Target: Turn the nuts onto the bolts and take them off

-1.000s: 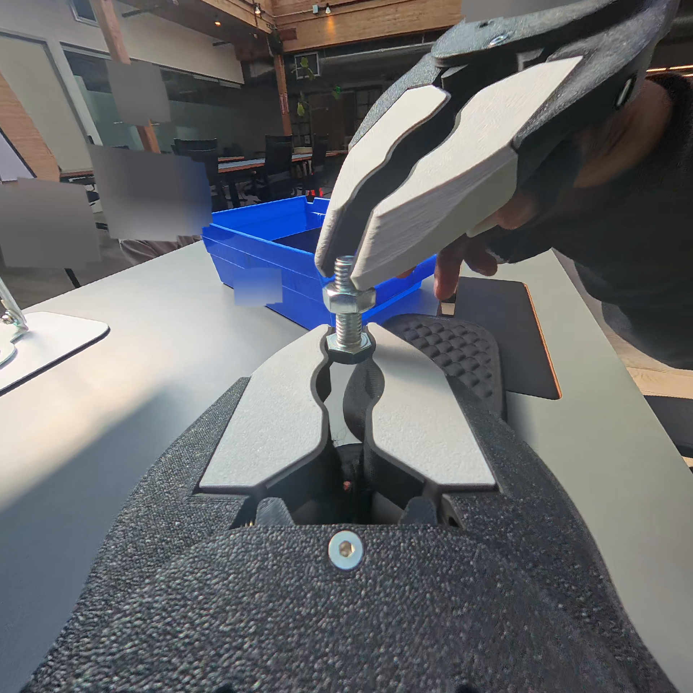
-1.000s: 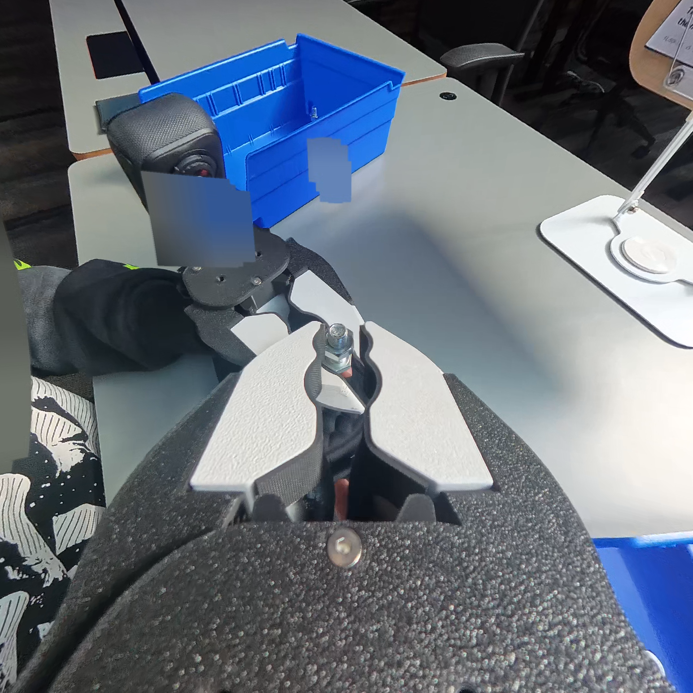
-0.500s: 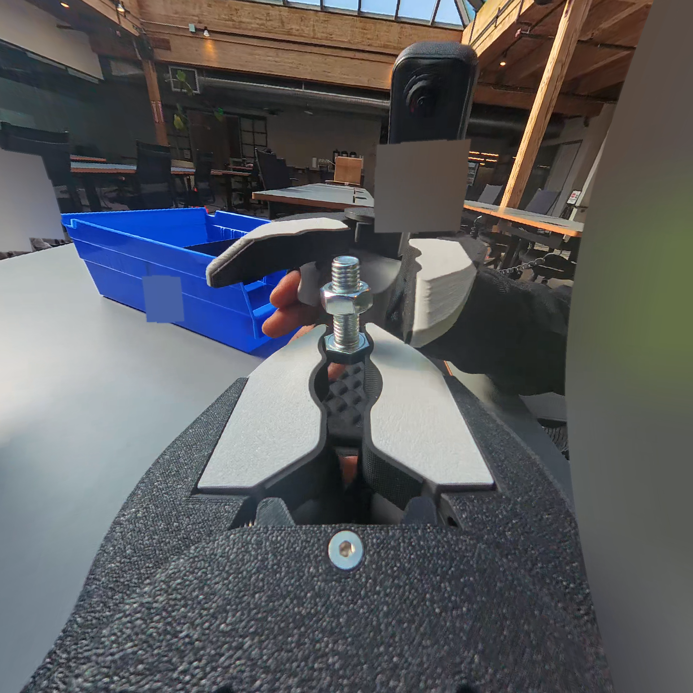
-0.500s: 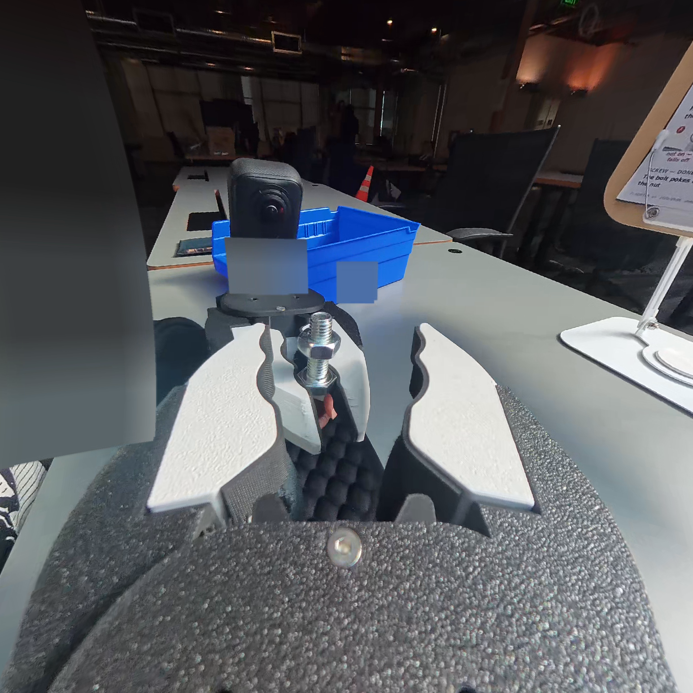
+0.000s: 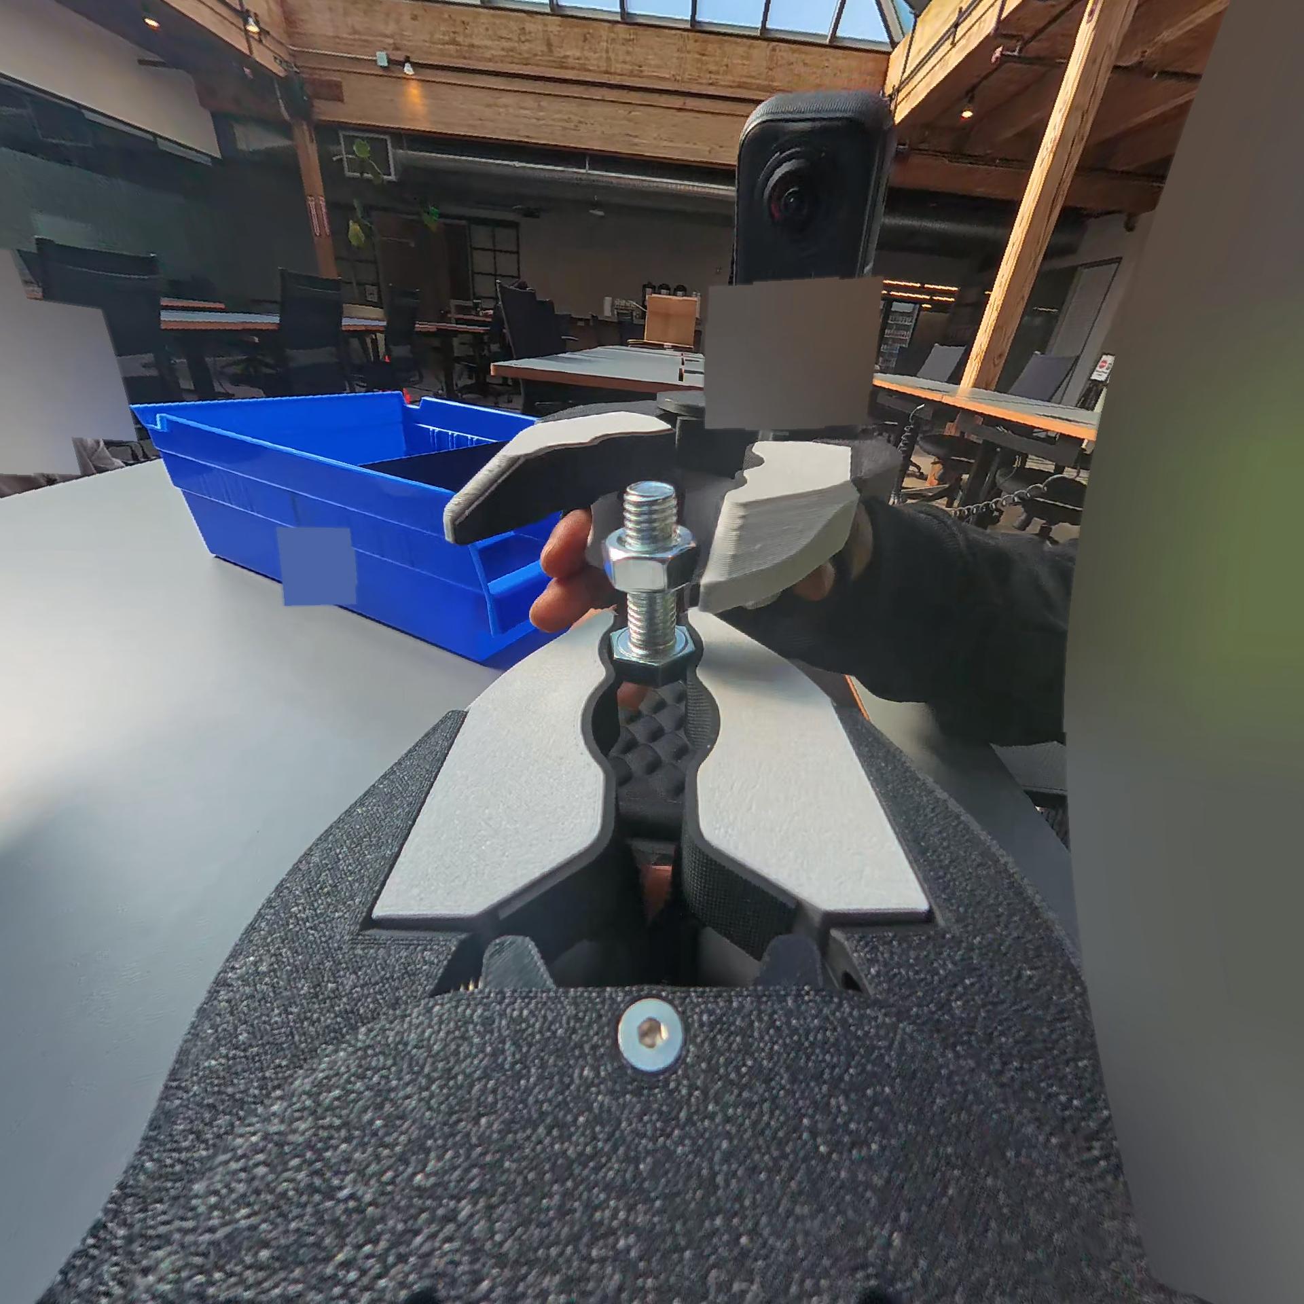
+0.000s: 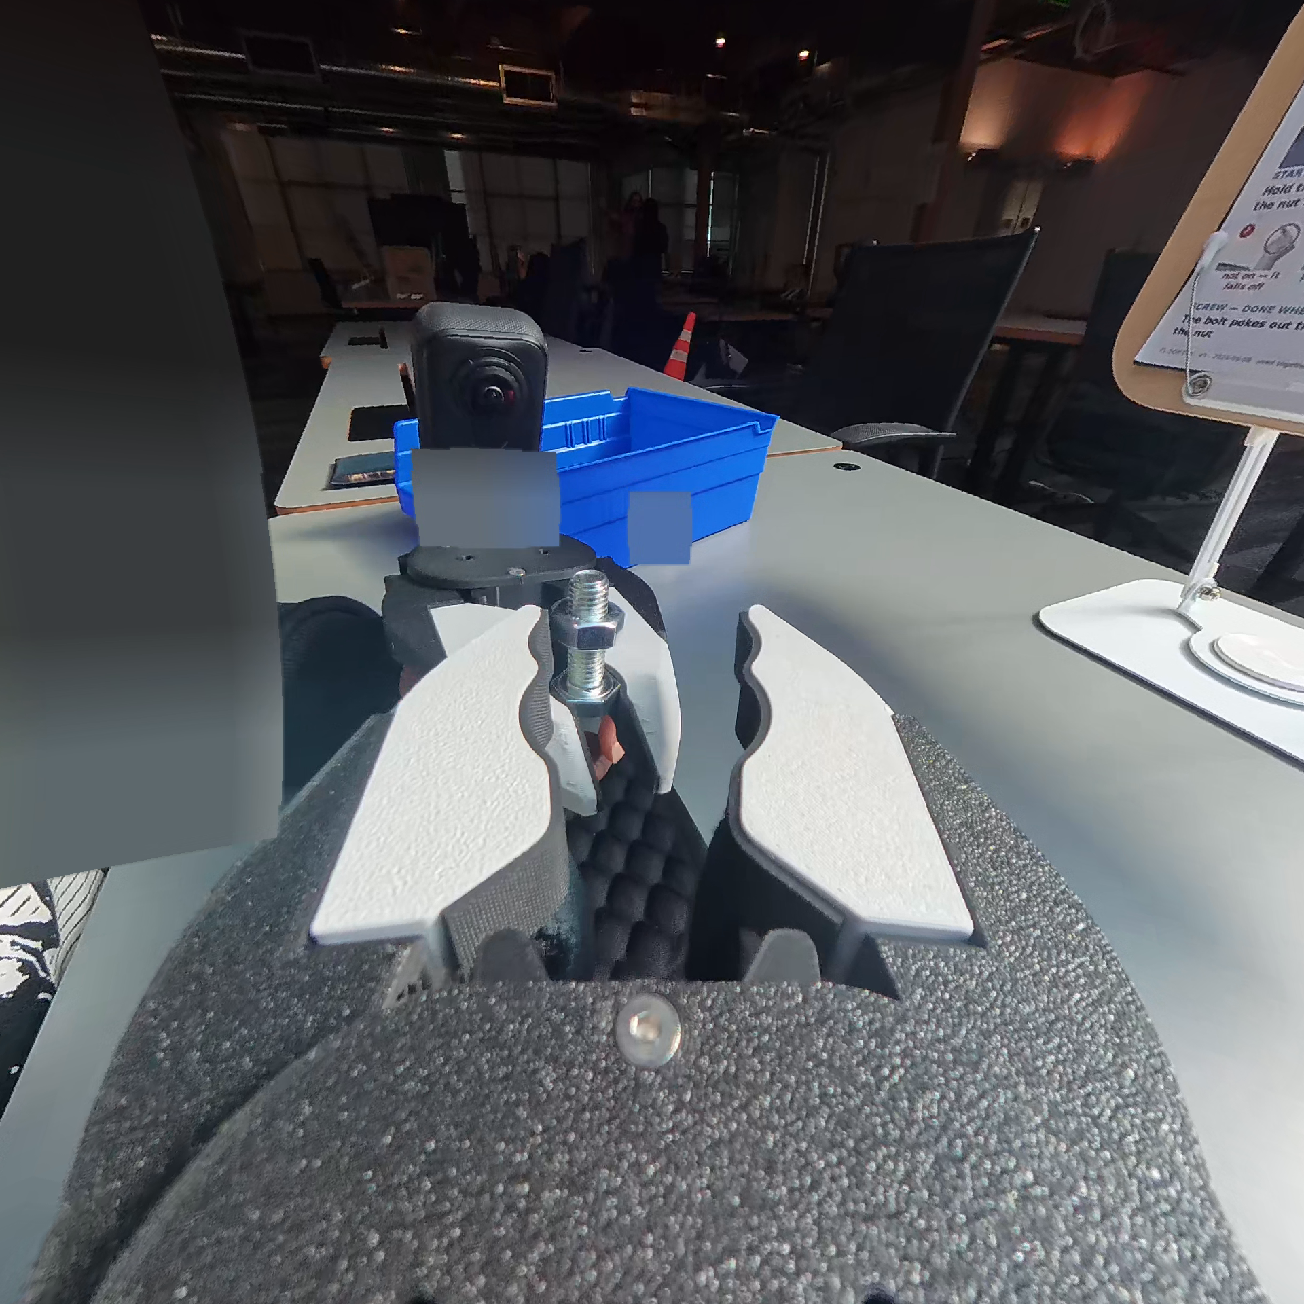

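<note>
We see the left gripper [image 5: 649, 660] clamped on the hex head of the upright zinc-plated steel bolt [image 5: 650, 564], silver hex nut [image 5: 650, 561] mid-thread. The right gripper [image 6: 638, 677] gapes wide around it — untouching. Rigid, smooth, slippery metal — best grip the nut's flats.

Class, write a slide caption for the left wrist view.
Left tool clamps an upright bolt by its head; the open right tool flanks the nut.

Timber beams [image 5: 578, 106] and skylights [image 5: 705, 10] span a hall with far desks [image 5: 607, 363] and black chairs [image 5: 310, 317].
</note>
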Demonstrator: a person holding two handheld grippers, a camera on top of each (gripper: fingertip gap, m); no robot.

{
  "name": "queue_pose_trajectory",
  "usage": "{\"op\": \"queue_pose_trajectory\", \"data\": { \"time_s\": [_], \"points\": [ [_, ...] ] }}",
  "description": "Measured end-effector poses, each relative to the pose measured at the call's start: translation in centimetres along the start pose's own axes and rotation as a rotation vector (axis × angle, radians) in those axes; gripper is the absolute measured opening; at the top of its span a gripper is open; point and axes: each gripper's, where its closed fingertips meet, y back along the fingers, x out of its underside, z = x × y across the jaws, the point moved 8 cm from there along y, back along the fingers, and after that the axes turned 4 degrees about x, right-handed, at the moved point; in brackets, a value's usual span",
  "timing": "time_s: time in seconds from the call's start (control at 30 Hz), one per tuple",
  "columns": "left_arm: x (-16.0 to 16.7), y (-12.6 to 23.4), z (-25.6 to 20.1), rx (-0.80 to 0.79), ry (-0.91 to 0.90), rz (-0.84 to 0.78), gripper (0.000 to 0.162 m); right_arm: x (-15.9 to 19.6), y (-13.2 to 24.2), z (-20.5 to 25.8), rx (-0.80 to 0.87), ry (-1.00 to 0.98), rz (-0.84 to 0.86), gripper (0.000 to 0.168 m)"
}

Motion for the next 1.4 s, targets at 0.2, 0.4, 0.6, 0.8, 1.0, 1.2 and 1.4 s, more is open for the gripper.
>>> {"op": "queue_pose_trajectory", "data": {
  "time_s": [0.2, 0.4, 0.6, 0.8, 1.0, 1.2, 1.4],
  "points": [
    [0.0, 0.0, 0.1, -0.007, 0.007, -0.006, 0.014, -0.1, 1.4, -0.2, 0.001, 0.005, -0.006, 0.030],
    [0.0, -0.1, 0.0, -0.008, -0.002, 0.006, 0.014, -0.1, 2.5, -0.8, 0.049, 0.011, -0.007, 0.004],
    [0.0, 0.0, 0.1, -0.016, 0.003, 0.000, 0.014, -0.4, 1.8, 0.2, -0.011, -0.018, -0.075, 0.048],
    [0.1, -0.2, 0.1, -0.021, -0.005, 0.012, 0.014, -0.1, -0.8, 0.5, -0.003, -0.022, -0.071, 0.062],
    [0.1, -0.2, 0.1, -0.022, -0.012, 0.014, 0.013, 0.2, -1.6, 0.6, -0.005, 0.012, -0.016, 0.052],
    [0.1, -0.2, 0.1, -0.024, -0.009, 0.014, 0.014, 0.1, 0.3, 0.3, 0.020, 0.012, -0.018, 0.041],
    [0.1, -0.1, 0.2, -0.024, -0.004, 0.008, 0.013, -0.1, 1.8, 0.0, 0.046, 0.022, -0.020, 0.013]
  ]
}}
